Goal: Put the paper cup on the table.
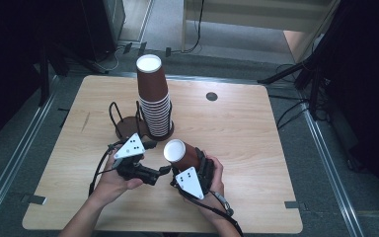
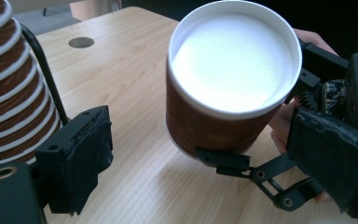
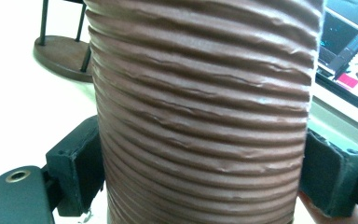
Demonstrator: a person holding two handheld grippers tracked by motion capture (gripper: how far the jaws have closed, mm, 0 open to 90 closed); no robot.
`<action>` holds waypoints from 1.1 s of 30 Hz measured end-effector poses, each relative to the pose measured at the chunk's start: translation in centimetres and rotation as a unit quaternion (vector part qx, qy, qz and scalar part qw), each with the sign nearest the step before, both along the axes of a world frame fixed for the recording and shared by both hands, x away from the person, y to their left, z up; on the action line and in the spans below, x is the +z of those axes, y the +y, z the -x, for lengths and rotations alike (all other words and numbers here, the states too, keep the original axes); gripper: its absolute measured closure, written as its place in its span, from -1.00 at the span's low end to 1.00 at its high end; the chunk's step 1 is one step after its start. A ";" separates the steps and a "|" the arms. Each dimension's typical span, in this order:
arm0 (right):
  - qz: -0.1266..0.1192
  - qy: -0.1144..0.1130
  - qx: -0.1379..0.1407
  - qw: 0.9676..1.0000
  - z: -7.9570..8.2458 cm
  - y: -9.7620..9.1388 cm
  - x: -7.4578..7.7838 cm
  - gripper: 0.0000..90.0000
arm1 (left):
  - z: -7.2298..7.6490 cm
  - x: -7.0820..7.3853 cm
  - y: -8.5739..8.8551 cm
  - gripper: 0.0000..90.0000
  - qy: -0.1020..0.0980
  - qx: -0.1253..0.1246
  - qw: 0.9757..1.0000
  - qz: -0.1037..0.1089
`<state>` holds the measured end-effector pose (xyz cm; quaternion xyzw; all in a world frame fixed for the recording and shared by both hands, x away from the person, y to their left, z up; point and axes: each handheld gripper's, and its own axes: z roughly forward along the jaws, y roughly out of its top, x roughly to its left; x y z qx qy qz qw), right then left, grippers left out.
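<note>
On the counter point(image 1: 237, 128), at 12 o'clock, a cup stack point(image 1: 154, 96) stands on a wire holder point(image 1: 123, 123). At 6 o'clock, the right gripper point(image 1: 190, 165) has its jaws clenched on one cup point(image 1: 180, 153), tilted; the left gripper point(image 1: 148, 163), jaws released, sits just beside.

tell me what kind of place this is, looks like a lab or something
Probably a lab or recording workspace, not a café: a bare wooden table stands between dark curtains, with stand legs and loose cables on the floor behind it, and a person working with handheld grippers beside a stack of paper cups.
</note>
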<state>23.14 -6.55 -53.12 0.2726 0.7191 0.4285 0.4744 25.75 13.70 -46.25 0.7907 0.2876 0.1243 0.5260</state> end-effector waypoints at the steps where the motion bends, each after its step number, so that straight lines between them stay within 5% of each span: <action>1: 0.005 -0.005 0.001 1.000 0.0 0.1 -0.1 -0.70 | 0.0 0.0 -0.2 -0.82 0.001 -0.003 1.000 -0.007; 13: 0.039 -0.013 0.018 0.999 0.3 0.9 -0.6 -0.70 | 0.3 0.0 -0.7 -0.69 0.008 -0.016 1.000 -0.022; 21: 0.084 -0.037 0.043 0.995 1.1 1.8 -1.1 -0.70 | 0.2 -0.2 -1.0 -0.65 0.016 -0.028 0.999 -0.034; 33: 0.098 -0.051 0.046 0.993 1.2 2.0 -1.7 -0.78 | 0.0 -0.3 -1.1 -0.50 0.027 -0.026 0.998 -0.050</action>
